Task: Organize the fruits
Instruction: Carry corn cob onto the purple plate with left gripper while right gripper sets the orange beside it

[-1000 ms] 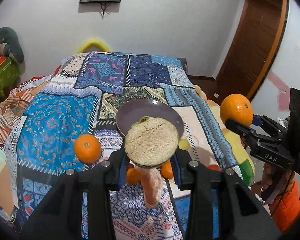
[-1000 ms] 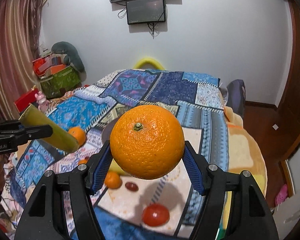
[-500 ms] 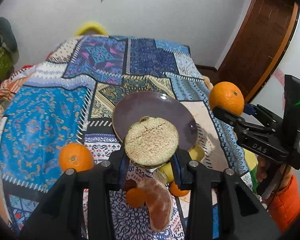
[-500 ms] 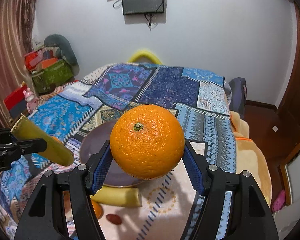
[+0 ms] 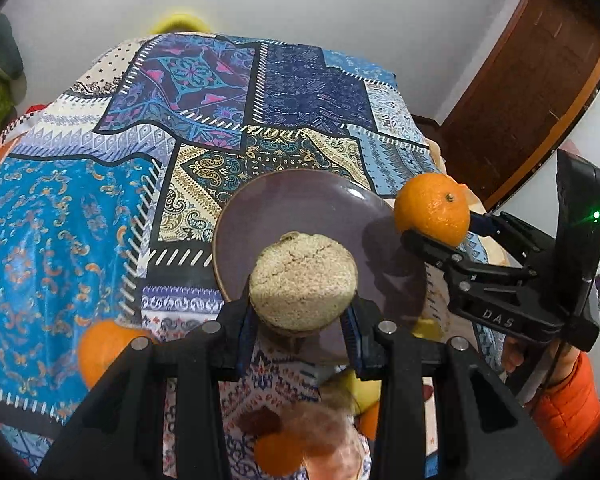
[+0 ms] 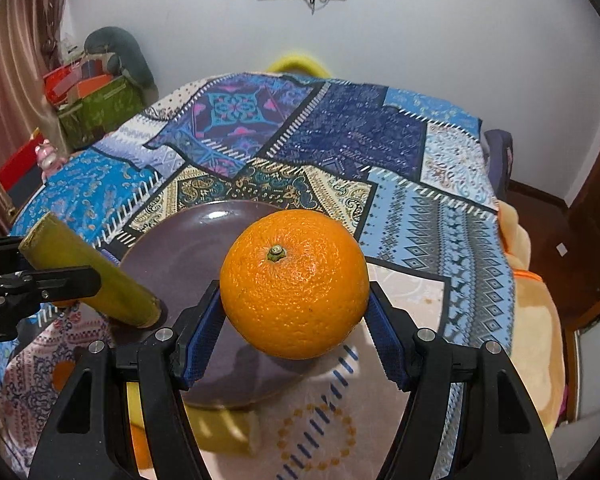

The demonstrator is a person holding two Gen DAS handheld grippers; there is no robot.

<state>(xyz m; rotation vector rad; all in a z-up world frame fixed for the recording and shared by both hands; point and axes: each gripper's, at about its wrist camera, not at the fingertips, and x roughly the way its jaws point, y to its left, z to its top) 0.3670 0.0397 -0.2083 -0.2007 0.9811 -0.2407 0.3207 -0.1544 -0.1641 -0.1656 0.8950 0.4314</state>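
My left gripper (image 5: 302, 312) is shut on a piece of sugarcane (image 5: 303, 282), cut end toward the camera, held over the near rim of a purple plate (image 5: 300, 204). From the right wrist view the cane (image 6: 92, 276) reaches over the plate's (image 6: 188, 248) left edge. My right gripper (image 6: 294, 312) is shut on a large orange (image 6: 294, 282), held above the plate's right side. In the left wrist view that orange (image 5: 432, 210) hangs at the plate's right rim in the right gripper (image 5: 436, 236).
The plate lies on a bed with a patchwork cover (image 5: 80, 220). Loose fruit lies near me: an orange (image 5: 104, 350) at left, smaller oranges (image 5: 276, 454), a yellow fruit (image 5: 360, 390) and a brownish piece (image 5: 332, 436). Boxes (image 6: 96, 112) stand at the left wall.
Both grippers have moved forward and down toward the plate, each still holding its fruit. The plate looks larger and sits right under them now.
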